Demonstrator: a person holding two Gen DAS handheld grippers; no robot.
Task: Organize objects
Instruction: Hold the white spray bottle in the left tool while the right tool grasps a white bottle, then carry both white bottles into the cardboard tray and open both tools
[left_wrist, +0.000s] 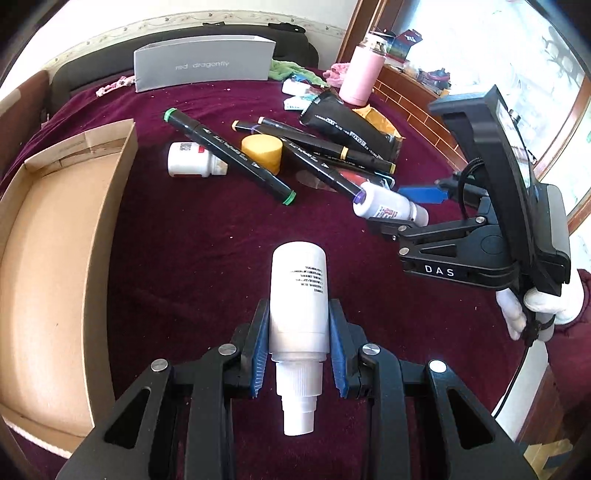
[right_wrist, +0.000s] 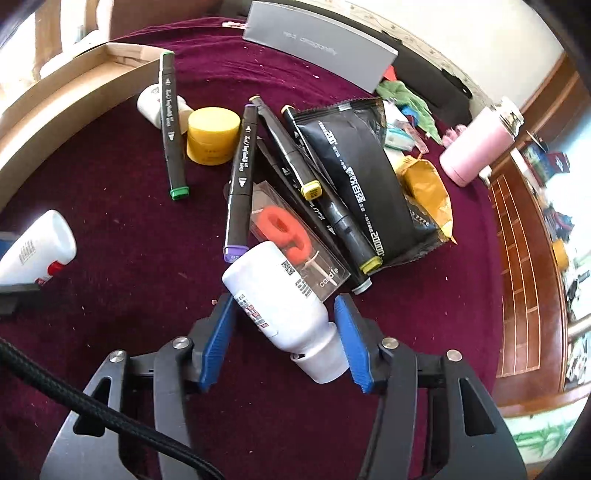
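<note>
My left gripper (left_wrist: 298, 339) is shut on a tall white bottle (left_wrist: 298, 299), cap toward the camera, held above the maroon cloth; the same bottle shows at the left edge of the right wrist view (right_wrist: 35, 247). My right gripper (right_wrist: 286, 332) has its blue pads on either side of a second white bottle (right_wrist: 280, 299) that lies tilted on the cloth, with a gap showing at the left pad. That bottle (left_wrist: 388, 206) and the right gripper also show in the left wrist view. An open cardboard box (left_wrist: 55, 240) lies at the left.
Several black markers (right_wrist: 240, 184), a yellow jar (right_wrist: 212, 134), a small white bottle (left_wrist: 190, 159), a black pouch (right_wrist: 362, 184), a clear case with a red candle (right_wrist: 295, 236) and a yellow packet (right_wrist: 424, 188) lie clustered. A grey box (left_wrist: 203, 64) and pink flask (left_wrist: 360, 72) stand behind.
</note>
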